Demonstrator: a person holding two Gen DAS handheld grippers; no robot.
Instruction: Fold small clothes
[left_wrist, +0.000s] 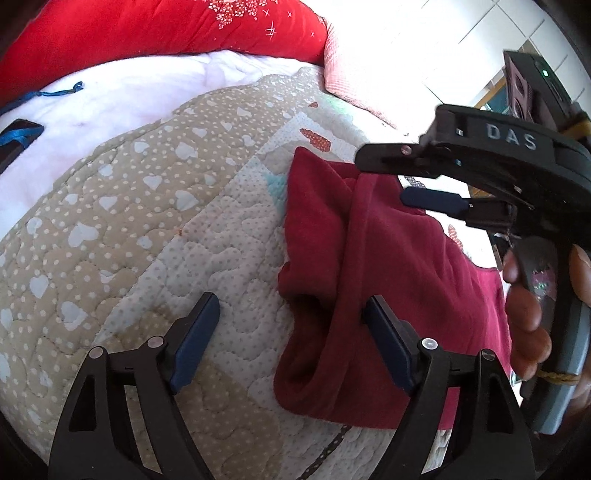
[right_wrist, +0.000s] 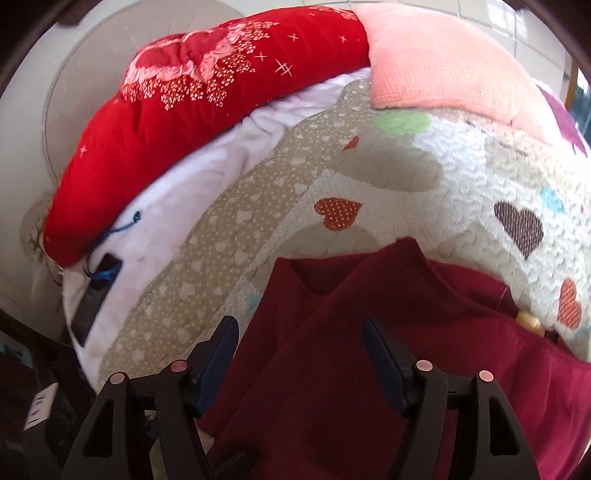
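My two wrist cameras look steeply down, close over the quilt (left_wrist: 122, 221); both share the maroon garment (right_wrist: 332, 332) at five o'clock.

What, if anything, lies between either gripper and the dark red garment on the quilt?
Nothing visible does. The left gripper is open at the dark red garment's left edge, one pad against a fold. The right gripper is open directly over the same cloth. Only bare quilt lies alongside.
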